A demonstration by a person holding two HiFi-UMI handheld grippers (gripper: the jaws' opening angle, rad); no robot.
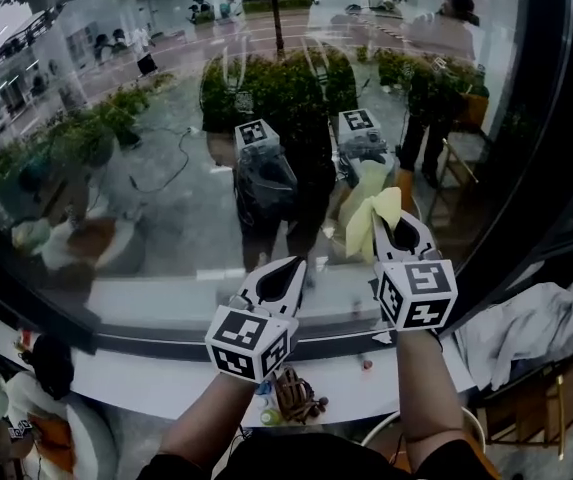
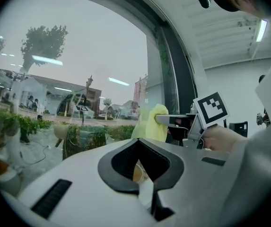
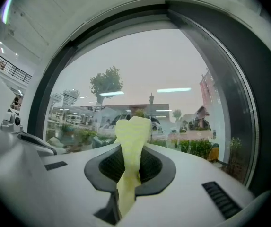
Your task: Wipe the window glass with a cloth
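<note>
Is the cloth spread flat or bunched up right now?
Bunched. The cloth is a narrow crumpled strip pinched in the right gripper, its loose end sticking out past the jaws.

Office-like room: big window (image 1: 166, 198), ceiling strip light (image 2: 261, 30).

Soft, matt yellow cloth (image 1: 374, 223), glossy reflective window glass (image 1: 156, 198) — and the right gripper (image 1: 402, 230) in smooth, matt white plastic.
</note>
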